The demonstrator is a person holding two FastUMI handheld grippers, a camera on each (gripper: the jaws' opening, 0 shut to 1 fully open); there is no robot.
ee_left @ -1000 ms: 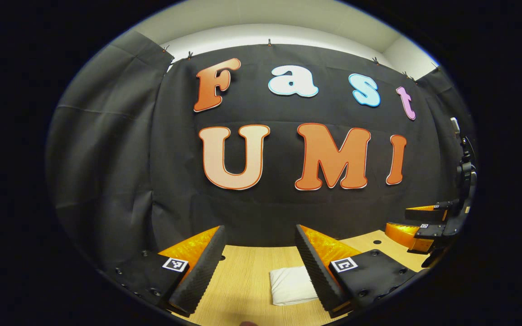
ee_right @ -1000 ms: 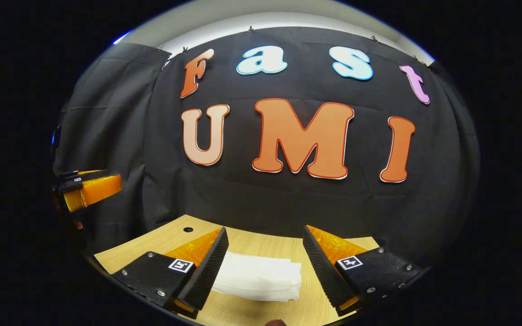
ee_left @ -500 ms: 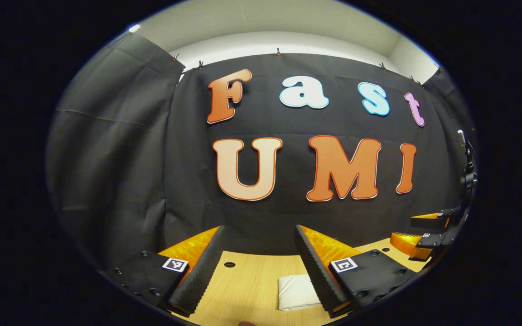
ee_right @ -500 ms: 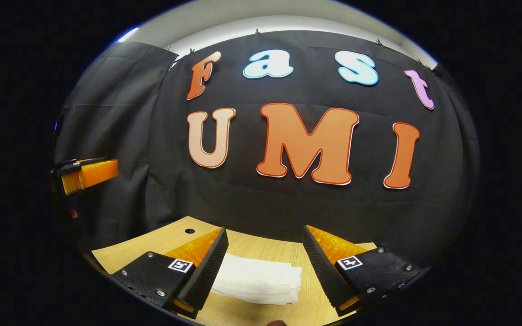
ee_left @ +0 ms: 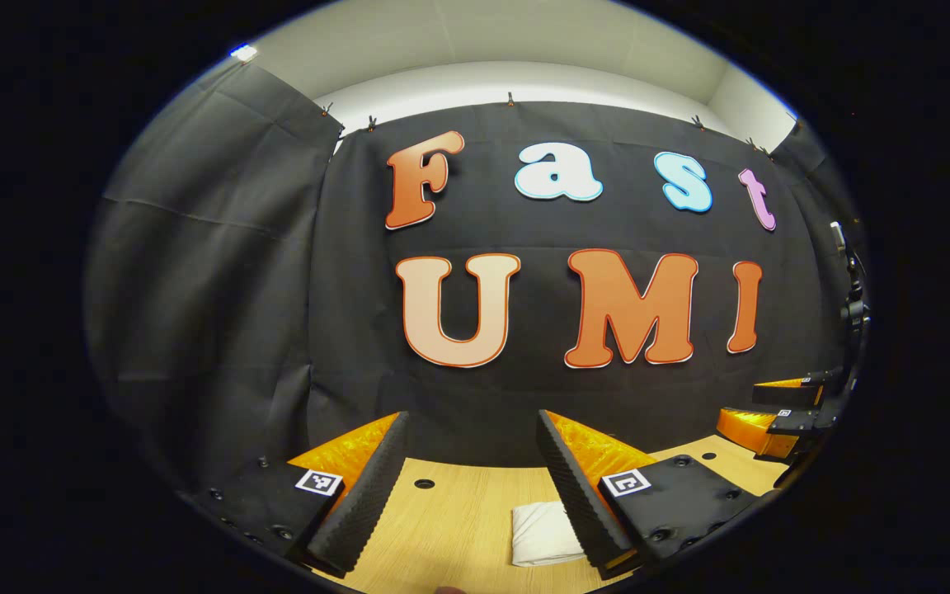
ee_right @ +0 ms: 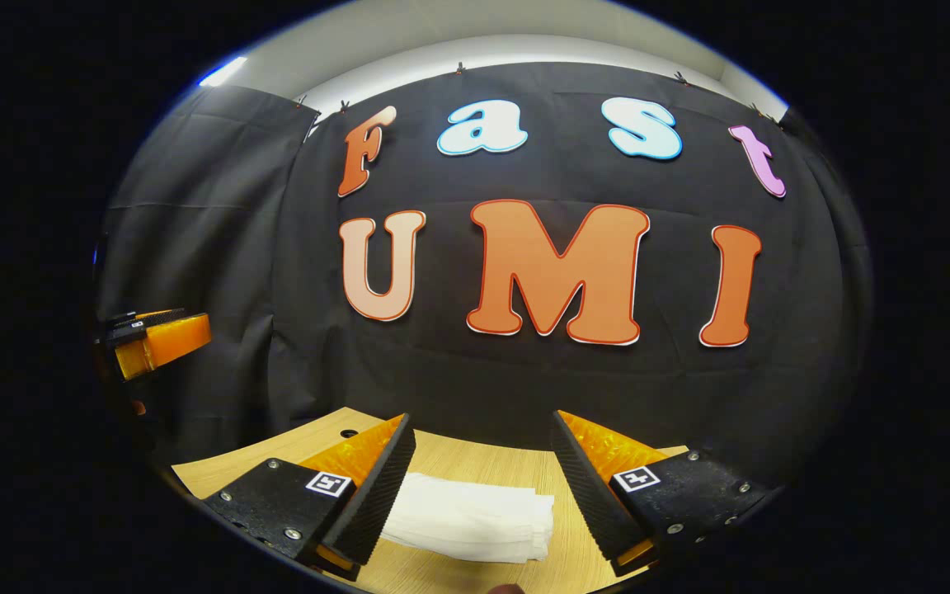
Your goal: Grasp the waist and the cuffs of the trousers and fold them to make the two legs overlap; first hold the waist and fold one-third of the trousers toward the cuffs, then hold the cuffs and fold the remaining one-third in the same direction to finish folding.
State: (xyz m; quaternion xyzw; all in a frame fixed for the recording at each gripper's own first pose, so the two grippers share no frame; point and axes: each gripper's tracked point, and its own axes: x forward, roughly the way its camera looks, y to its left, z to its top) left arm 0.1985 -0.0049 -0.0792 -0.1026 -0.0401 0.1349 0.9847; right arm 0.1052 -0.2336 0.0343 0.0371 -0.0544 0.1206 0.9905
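We see the trousers (ee_right: 475,516) lying as a compact white bundle on the wooden tabletop (ee_right: 277,454), with stacked layer edges showing along one side, so we judge the folding in thirds to be finished or all but finished. In the right gripper view the bundle sits just ahead of the right gripper (ee_right: 483,487), partly hidden behind one of its fingers (ee_right: 376,495); those fingers are spread wide with nothing between them, and they hang above the cloth, not touching it. We read that as a hand that has let go and is held clear so it does not drag the layers out of place. In the left gripper view the left gripper (ee_left: 471,483) is likewise spread wide and empty, held above the tabletop (ee_left: 458,520), and the trousers (ee_left: 543,532) show as a small white block partly behind one of its fingers (ee_left: 574,495), towards the near edge of the tabletop. The right gripper (ee_left: 780,408) also appears farther off in that view, raised over the far side of the tabletop near a small round hole (ee_left: 704,455) in the wood. The left gripper (ee_right: 157,338) shows at the side of the right gripper view, well apart from the bundle, in front of the booth wall (ee_right: 219,272). We judge that little remains beyond checking that the bundle lies flat.
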